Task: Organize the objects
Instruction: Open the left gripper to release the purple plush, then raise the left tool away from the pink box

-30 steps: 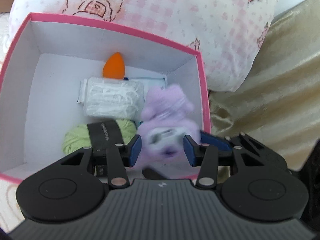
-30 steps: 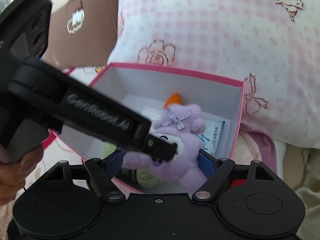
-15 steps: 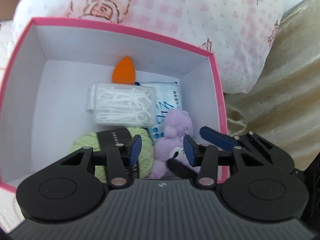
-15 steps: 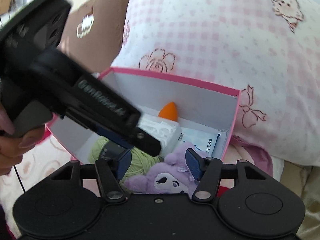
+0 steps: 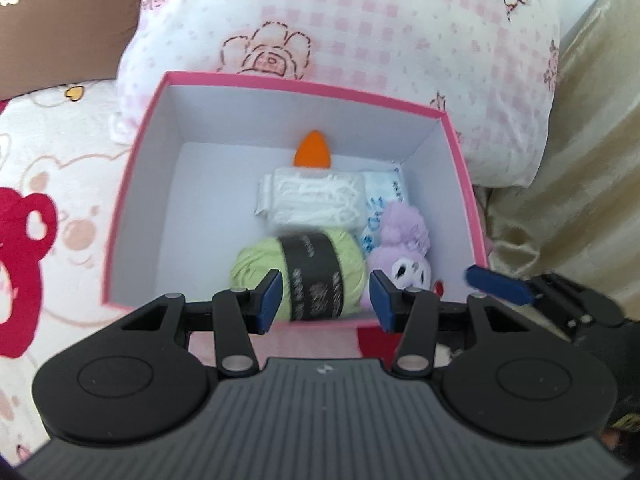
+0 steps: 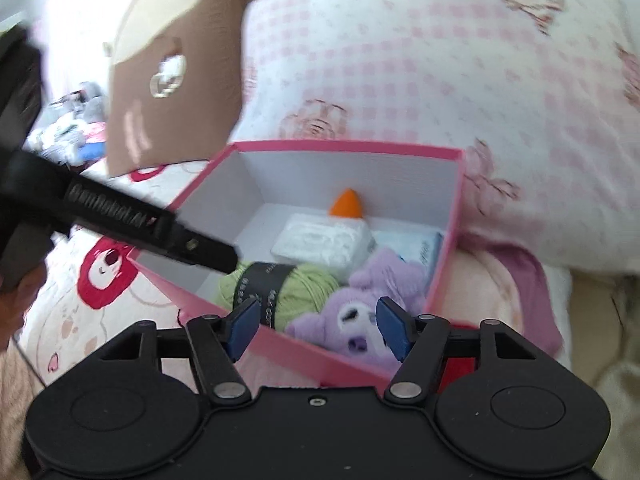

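A pink box (image 5: 304, 88) with white walls holds a purple plush (image 5: 404, 240), a green yarn ball (image 5: 256, 264) with a black band, a white floss pack (image 5: 316, 200), an orange sponge (image 5: 314, 156) and a blue-white tissue pack (image 5: 384, 184). My left gripper (image 5: 326, 300) hovers over the box's near edge, jaws opening, with nothing pressed between them. My right gripper (image 6: 319, 326) stands at the near right corner of the box (image 6: 344, 148), jaws also opening. The plush (image 6: 384, 276) lies in the box below it, beside the yarn (image 6: 304, 284).
A pink checked pillow (image 5: 360, 20) rests against the box's far side and a brown cushion (image 5: 60, 20) lies at the far left. Gold fabric (image 5: 580, 160) fills the right. The box sits on a bedspread with red bears (image 5: 24, 260).
The purple plush went from between the left jaws down into the box's near right corner. Both grippers then drew back from the box, the left one rising.
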Demonstrator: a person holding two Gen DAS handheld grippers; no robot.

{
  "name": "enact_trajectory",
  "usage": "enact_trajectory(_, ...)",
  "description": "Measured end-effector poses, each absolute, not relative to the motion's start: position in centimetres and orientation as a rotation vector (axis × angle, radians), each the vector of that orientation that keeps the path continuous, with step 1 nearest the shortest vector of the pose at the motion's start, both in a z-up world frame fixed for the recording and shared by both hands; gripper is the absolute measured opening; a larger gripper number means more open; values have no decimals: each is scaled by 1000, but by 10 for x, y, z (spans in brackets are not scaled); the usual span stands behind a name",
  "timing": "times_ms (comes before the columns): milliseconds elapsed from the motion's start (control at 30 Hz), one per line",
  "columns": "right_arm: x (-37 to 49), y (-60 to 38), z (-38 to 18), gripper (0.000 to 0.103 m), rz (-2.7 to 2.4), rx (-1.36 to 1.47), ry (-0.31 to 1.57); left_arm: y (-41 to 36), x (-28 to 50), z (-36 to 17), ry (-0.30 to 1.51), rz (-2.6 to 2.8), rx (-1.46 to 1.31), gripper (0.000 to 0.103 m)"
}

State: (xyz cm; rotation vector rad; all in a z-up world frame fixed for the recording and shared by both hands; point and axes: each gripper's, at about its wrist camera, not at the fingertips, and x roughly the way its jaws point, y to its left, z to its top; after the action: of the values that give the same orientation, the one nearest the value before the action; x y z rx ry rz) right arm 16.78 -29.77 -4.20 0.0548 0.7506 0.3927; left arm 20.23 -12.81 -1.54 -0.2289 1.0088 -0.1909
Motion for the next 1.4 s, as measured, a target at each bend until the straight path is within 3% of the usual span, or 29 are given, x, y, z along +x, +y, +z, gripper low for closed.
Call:
enact_trajectory(667,115,-278,9,93,220,36,857,-93,131,3,1052,-166,-256,83)
enact_trajectory(800,114,-278,12,94,160,58,895,-95,125,5,1060,-146,-226,87)
enact_trajectory(933,110,-276,13,94,131,59,901,-95,121,7,1066,-118,-211,99)
enact_trajectory(1400,99,-273,16,94,112,55,918,-104,103,12,1100,-93,-117,103)
